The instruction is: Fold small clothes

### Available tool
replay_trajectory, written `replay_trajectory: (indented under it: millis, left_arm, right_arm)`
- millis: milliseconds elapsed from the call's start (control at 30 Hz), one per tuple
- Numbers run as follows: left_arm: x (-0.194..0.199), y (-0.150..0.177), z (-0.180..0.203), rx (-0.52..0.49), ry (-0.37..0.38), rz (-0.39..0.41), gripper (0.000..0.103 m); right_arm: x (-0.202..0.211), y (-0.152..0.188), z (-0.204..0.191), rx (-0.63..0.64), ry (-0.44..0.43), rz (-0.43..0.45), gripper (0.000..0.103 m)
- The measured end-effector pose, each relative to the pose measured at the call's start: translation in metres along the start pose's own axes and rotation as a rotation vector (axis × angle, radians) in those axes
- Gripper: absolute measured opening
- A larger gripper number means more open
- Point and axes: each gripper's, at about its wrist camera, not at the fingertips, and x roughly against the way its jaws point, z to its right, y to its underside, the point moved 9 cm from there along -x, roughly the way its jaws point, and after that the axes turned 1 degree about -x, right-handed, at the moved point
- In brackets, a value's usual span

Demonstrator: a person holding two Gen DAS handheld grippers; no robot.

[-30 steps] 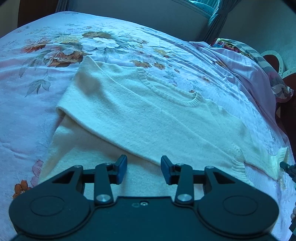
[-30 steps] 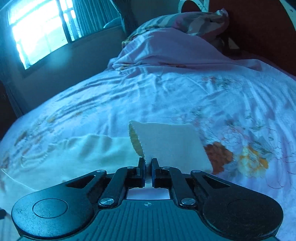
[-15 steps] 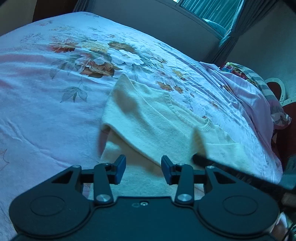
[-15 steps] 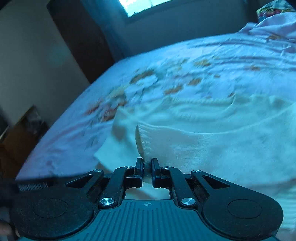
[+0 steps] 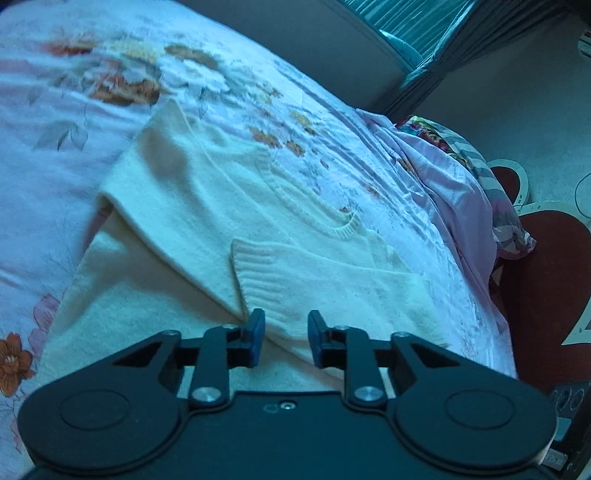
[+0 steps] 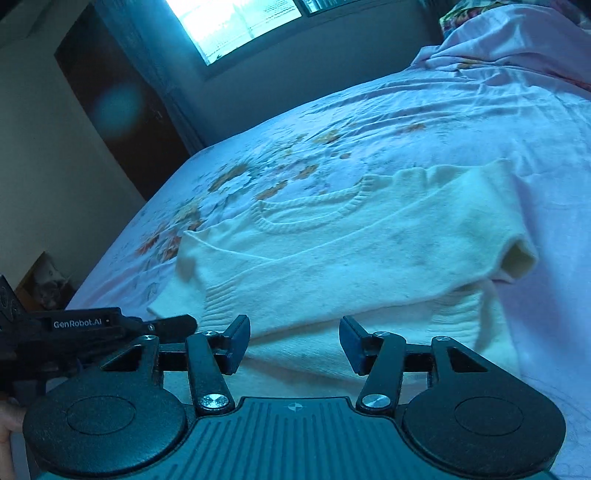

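Both sleeves folded in; body fold not yet made.
The left gripper (image 5: 283,338) and the right gripper (image 6: 291,343) hover with jaws apart, holding nothing, just above a cream knit sweater (image 5: 229,206) lying flat on the floral bedsheet (image 5: 55,110), its ribbed cuff (image 5: 255,266) laid across the chest.

Dim, blue-tinted room; daylight glares white through the window (image 6: 236,22), a soft flare spot hangs on the dark door (image 6: 118,107), fisheye edges bend, bedsheet (image 5: 55,92) flowers blur
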Motion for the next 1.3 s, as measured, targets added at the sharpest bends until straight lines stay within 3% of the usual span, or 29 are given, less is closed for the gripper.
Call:
replay_trajectory:
  millis: [67,167,333,467,533,567,667,700,733,867,1067,1167,1300]
  left_arm:
    - [0.002,-0.008,0.007,-0.055,-0.037,0.045,0.02]
    - [-0.009,-0.018,0.007,-0.066,-0.062,0.045,0.028]
    - [-0.034,-0.009,-0.007,-0.046,-0.159,-0.023,0.031]
    - [-0.036,-0.002,-0.007,-0.061,-0.174,-0.017,0.036]
    - [-0.039,-0.001,-0.004,-0.053,-0.159,-0.023,0.049]
    - [-0.041,-0.001,-0.003,-0.044,-0.147,-0.023,0.05]
    - [-0.044,-0.001,-0.002,0.02,-0.113,-0.018,0.043]
    - [-0.045,-0.001,-0.002,0.043,-0.09,-0.021,0.021]
    - [-0.047,0.0,-0.001,0.058,-0.067,-0.031,0.007]
    - [-0.04,-0.004,0.011,0.026,-0.062,0.029,0.006]
    - [0.025,-0.034,0.007,0.048,-0.022,0.198,0.006]
    - [0.035,-0.027,-0.014,0.043,-0.059,0.172,0.005]
    - [0.028,-0.006,-0.053,0.116,-0.132,0.125,0.005]
  right_arm:
    - [0.01,0.003,0.01,-0.026,0.004,0.002,0.053]
    - [0.014,0.009,0.016,-0.043,0.004,-0.001,0.053]
    - [0.016,0.012,0.02,-0.073,-0.007,-0.001,0.053]
    - [0.016,0.014,0.019,-0.063,-0.011,0.001,0.053]
    - [0.015,0.015,0.02,-0.07,-0.009,0.0,0.053]
    - [0.015,0.015,0.02,-0.075,-0.007,0.003,0.053]
    - [0.017,0.013,0.022,-0.08,0.003,0.016,0.053]
    - [0.018,0.013,0.022,-0.081,0.002,0.016,0.053]
    - [0.018,0.014,0.022,-0.081,0.003,0.016,0.053]
    - [0.019,0.014,0.021,-0.082,0.017,0.023,0.053]
    - [0.022,0.006,0.02,-0.055,0.039,0.049,0.053]
    - [0.019,0.002,0.019,-0.05,0.048,0.058,0.053]
    - [0.008,0.001,0.017,-0.028,0.065,0.039,0.053]
